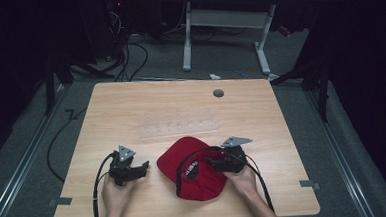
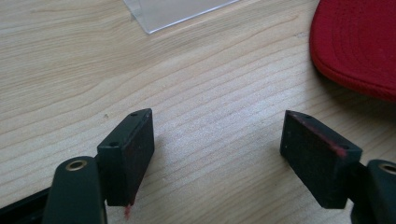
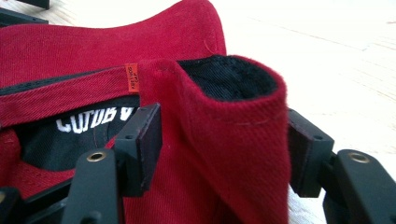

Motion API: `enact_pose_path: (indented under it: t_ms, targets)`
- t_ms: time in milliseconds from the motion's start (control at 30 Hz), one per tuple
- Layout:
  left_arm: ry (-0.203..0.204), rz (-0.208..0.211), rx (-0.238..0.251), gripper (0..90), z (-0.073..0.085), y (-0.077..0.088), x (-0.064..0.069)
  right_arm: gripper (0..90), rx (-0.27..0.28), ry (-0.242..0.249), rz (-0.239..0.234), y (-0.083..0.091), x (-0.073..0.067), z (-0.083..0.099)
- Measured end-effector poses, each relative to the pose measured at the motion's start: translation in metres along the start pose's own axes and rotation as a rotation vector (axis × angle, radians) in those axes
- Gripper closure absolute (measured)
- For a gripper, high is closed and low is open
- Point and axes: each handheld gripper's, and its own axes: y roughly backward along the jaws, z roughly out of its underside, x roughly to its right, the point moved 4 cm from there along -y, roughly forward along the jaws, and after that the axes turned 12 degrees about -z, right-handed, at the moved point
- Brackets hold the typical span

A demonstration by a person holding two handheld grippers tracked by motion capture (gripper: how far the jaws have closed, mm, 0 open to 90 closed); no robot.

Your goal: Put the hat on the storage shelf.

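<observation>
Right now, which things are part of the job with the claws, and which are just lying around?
Part of the job:
- red cap, a fold of it between the right claw jaws
- left claw, open, beside the cap

Just lying around:
- clear plastic strip
- grey round plug in the wooden table

One red cap (image 1: 194,166), one clear plastic sheet (image 1: 179,127), two tools, one table (image 1: 131,106)
</observation>
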Motion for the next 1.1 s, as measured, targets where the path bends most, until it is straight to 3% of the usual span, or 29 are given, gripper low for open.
enact_pose_path:
  t_ms: [267,800,1100]
  targets:
    - [-0.001,0.0,0.0,26.3,0.0,0.0,0.0,46.0,-0.006,0.014,0.013,-0.0047,0.0005,0.0013]
    - [-0.001,-0.001,0.0,26.3,0.0,0.0,0.0,73.7,-0.024,0.03,-0.063,-0.0016,0.0032,0.0025]
    - [-0.001,0.0,0.0,26.2,0.0001,0.0001,0.0001,82.5,-0.024,0.051,-0.099,0.0013,-0.0009,0.0017]
